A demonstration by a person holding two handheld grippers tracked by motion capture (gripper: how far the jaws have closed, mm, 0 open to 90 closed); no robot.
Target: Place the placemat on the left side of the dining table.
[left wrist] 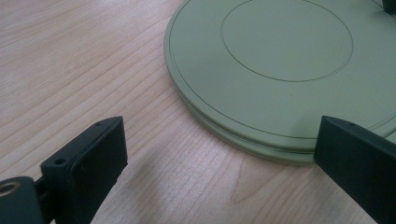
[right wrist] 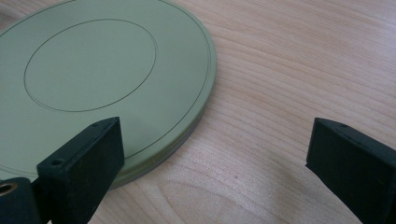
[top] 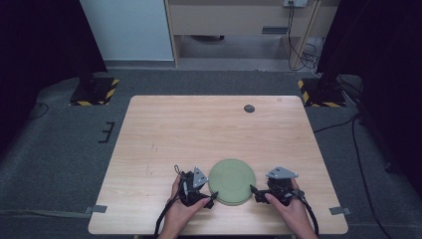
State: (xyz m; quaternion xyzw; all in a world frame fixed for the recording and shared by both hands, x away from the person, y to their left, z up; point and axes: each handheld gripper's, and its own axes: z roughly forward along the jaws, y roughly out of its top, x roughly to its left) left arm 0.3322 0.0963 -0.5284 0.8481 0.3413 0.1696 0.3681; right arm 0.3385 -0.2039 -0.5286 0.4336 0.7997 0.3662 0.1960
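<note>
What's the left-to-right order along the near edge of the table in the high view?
left gripper → green disc → right gripper

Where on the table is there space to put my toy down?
The far half of the wooden table is bare, bordered by a small dark disc. The near edge is crowded: green plate, left gripper, right gripper.

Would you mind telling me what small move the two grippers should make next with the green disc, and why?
Probably ease both grippers inward until each straddles the disc's rim, then close. The green disc lies flat on the table, with the left gripper and right gripper on opposite sides of it. Both sets of jaws stand wide open, close to the edge but gripping nothing.
</note>
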